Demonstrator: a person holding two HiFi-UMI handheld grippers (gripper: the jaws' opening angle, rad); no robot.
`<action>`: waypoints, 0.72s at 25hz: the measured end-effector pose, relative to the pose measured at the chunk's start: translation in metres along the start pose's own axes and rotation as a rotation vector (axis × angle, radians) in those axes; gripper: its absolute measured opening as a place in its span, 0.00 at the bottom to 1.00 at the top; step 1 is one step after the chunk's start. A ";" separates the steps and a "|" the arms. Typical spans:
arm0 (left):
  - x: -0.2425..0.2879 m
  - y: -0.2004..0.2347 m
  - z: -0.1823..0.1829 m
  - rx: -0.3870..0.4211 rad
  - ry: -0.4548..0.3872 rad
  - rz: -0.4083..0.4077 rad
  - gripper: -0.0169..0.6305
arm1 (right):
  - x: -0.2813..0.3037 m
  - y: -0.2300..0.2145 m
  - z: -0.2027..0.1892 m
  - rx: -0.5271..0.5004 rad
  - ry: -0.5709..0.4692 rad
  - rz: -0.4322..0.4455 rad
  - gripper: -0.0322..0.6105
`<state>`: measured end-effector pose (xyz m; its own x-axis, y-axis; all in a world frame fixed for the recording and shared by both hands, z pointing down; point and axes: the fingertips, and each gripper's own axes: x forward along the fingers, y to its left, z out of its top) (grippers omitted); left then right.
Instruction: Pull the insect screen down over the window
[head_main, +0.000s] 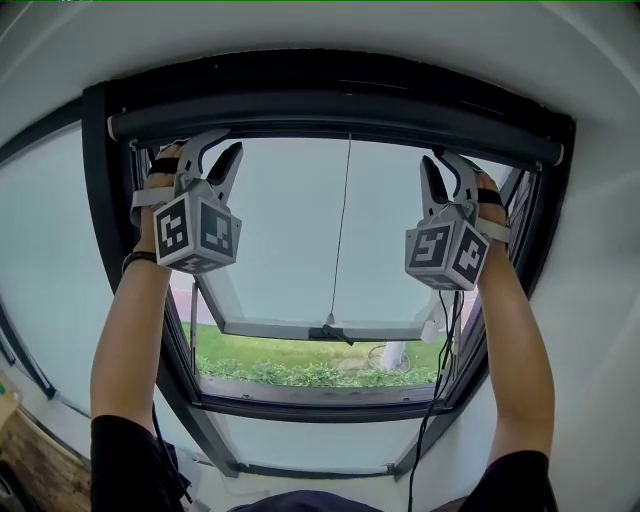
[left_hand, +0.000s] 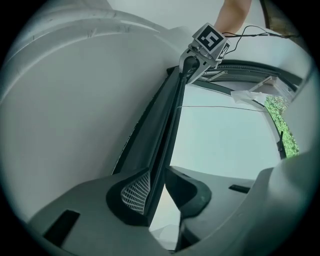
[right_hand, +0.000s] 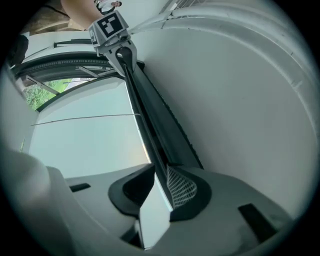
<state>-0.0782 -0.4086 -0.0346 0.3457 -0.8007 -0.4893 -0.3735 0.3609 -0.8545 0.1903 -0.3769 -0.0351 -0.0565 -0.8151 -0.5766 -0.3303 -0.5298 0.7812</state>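
Observation:
The insect screen's dark bar (head_main: 340, 128) lies rolled up along the top of the window frame (head_main: 100, 250). My left gripper (head_main: 215, 150) is raised to its left end, my right gripper (head_main: 447, 165) to its right end. In the left gripper view the bar (left_hand: 167, 125) runs between the jaws of my left gripper (left_hand: 160, 187). The meshed pad (left_hand: 136, 192) lies against it and the other pad stands off with a gap. In the right gripper view my right gripper (right_hand: 160, 185) straddles the bar (right_hand: 147, 115) the same way, with daylight beside the smooth pad. Both are open.
A thin pull cord (head_main: 343, 230) hangs down the middle of the pane to a handle (head_main: 330, 330) on the tilted-out sash. Grass (head_main: 300, 368) shows below. Black cables (head_main: 440, 370) run down the right frame. White wall (head_main: 590, 300) curves around the window.

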 end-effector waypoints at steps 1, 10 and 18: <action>0.003 0.002 0.000 -0.001 0.000 -0.001 0.15 | 0.003 -0.002 -0.001 -0.007 0.007 -0.003 0.18; 0.017 0.008 -0.004 -0.015 0.003 -0.012 0.09 | 0.022 -0.010 -0.015 -0.053 0.043 -0.006 0.17; 0.018 0.007 -0.005 0.026 0.045 -0.023 0.09 | 0.026 -0.002 -0.015 -0.210 0.093 -0.003 0.13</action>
<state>-0.0787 -0.4228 -0.0481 0.3150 -0.8291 -0.4620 -0.3431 0.3544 -0.8699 0.2037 -0.4005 -0.0475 0.0341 -0.8264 -0.5620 -0.1267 -0.5613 0.8178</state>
